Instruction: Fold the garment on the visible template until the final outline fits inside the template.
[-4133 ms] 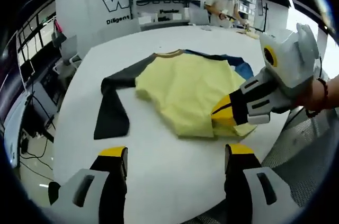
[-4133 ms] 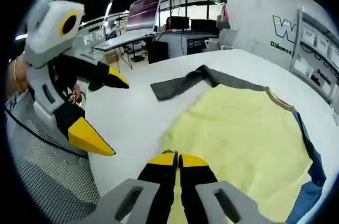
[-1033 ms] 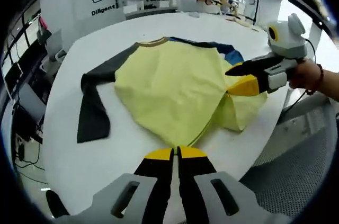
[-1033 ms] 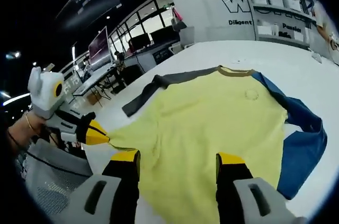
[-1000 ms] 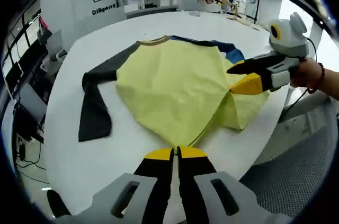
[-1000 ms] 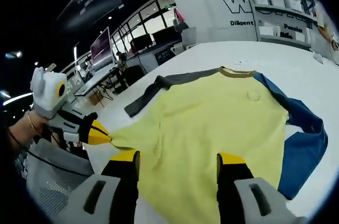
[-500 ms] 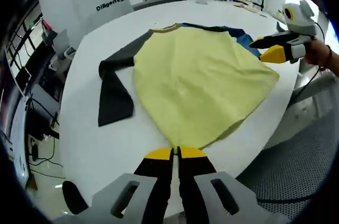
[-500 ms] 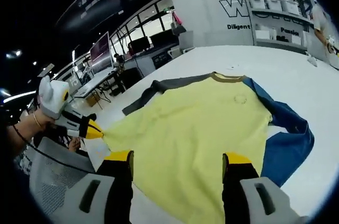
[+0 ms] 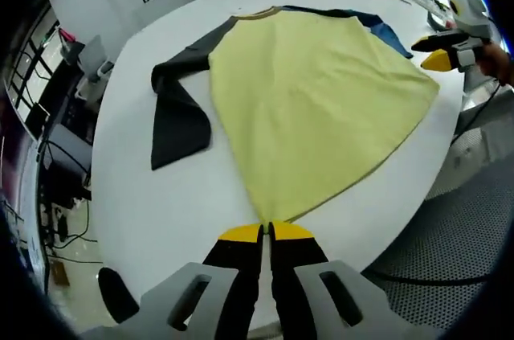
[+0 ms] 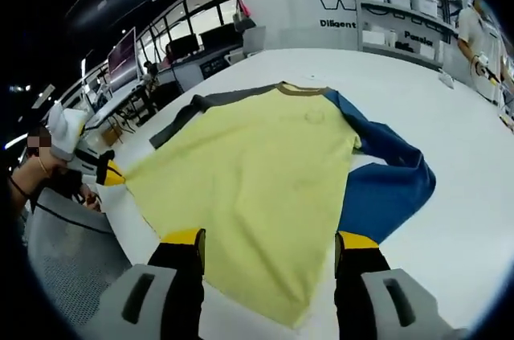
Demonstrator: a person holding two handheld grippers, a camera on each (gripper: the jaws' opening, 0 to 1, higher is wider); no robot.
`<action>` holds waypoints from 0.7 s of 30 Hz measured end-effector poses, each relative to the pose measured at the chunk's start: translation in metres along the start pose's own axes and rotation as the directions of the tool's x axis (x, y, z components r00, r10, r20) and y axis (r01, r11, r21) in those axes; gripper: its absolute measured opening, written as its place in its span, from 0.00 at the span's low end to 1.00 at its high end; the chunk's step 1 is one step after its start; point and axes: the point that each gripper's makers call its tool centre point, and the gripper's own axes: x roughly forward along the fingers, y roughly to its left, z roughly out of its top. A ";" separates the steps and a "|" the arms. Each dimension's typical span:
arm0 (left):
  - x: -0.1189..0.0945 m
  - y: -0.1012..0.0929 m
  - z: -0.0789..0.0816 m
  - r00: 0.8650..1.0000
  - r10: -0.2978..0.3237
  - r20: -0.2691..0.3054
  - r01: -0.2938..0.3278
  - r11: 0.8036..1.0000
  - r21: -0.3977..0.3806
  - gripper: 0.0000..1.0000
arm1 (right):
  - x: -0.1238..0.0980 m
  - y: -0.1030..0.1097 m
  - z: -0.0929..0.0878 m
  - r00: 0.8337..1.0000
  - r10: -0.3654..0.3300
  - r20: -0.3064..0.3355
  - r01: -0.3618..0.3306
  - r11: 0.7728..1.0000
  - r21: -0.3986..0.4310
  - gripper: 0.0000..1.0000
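A yellow shirt [image 9: 313, 91] with a dark grey sleeve [image 9: 178, 119] and a blue sleeve [image 9: 384, 32] lies spread flat on a white round table [image 9: 161, 211]. My left gripper [image 9: 269, 231] is shut on the shirt's near hem corner at the table edge. In the right gripper view the left gripper [image 10: 108, 173] holds that corner at the left. My right gripper [image 10: 269, 239] stands open above the hem of the shirt [image 10: 241, 171], nothing between its jaws. In the left gripper view the right gripper [image 9: 440, 49] hangs by the far hem corner. The blue sleeve [image 10: 385, 187] lies bunched beside the body.
The table edge runs just under both grippers, with grey perforated flooring [image 9: 450, 219] beyond it. Shelves with bins [image 10: 401, 10] and a person [image 10: 474, 18] stand at the back. Desks with monitors [image 10: 128, 59] sit off to the side.
The right gripper, shut on the hem 4 s ago, now stands open. The left gripper shut on the hem corner and drew it out; the folded-over flap is now flat.
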 end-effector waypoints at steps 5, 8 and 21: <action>0.003 -0.001 -0.003 1.000 -0.008 -0.012 0.008 1.000 -0.006 0.02 | -0.005 -0.005 -0.014 0.998 -0.016 -0.064 0.016 1.000 0.001 0.58; 0.005 -0.001 -0.004 1.000 -0.013 -0.014 0.013 1.000 -0.011 0.02 | -0.007 -0.007 -0.021 0.995 -0.019 -0.093 0.020 1.000 0.011 0.53; 0.008 0.002 -0.007 1.000 -0.012 -0.016 0.012 1.000 -0.012 0.03 | -0.009 -0.013 -0.041 0.981 -0.071 -0.182 0.065 0.997 -0.040 0.34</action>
